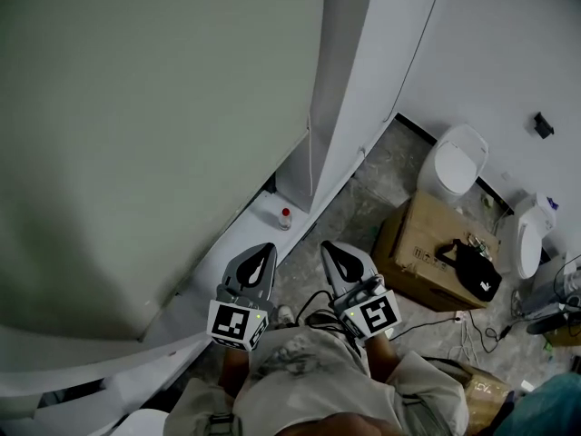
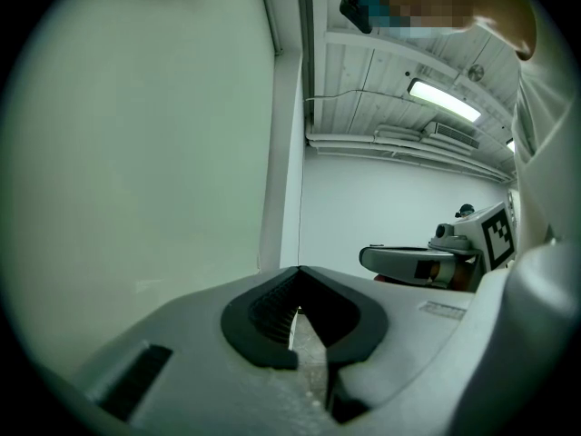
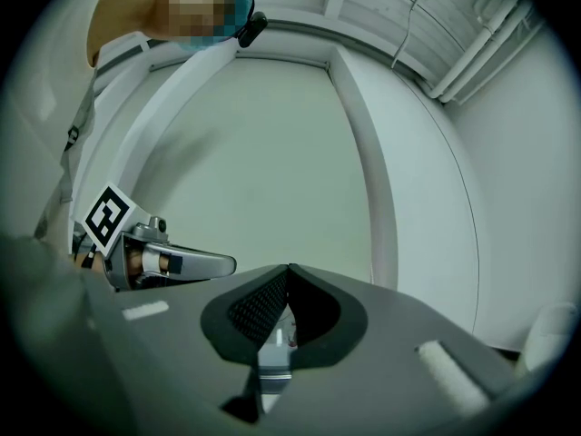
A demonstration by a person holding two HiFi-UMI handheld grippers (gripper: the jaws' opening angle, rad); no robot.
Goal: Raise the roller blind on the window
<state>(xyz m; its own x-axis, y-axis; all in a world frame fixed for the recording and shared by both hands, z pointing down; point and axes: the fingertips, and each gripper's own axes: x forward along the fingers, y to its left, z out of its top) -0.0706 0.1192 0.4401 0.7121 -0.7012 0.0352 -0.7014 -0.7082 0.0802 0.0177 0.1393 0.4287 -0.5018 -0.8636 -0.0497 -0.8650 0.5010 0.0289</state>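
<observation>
Ahead of the left claw (image 1: pixel 263 251) and right claw (image 1: pixel 331 249) hangs the roller blind (image 1: pixel 154 134); both are pressed together and empty, probably because nothing needs grabbing yet.

Dim, greenish light throughout. The head view is underexposed, and the roller blind (image 1: pixel 154 134) reads flat grey-green with a soft shadow low on its left. One ceiling strip light (image 2: pixel 443 100) glares in the left gripper view. Both gripper views bow strongly and fall to black corners, with the nearest parts blurred.

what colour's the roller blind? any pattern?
The roller blind is plain pale grey-green, with no pattern. It shows best in the head view.
</observation>
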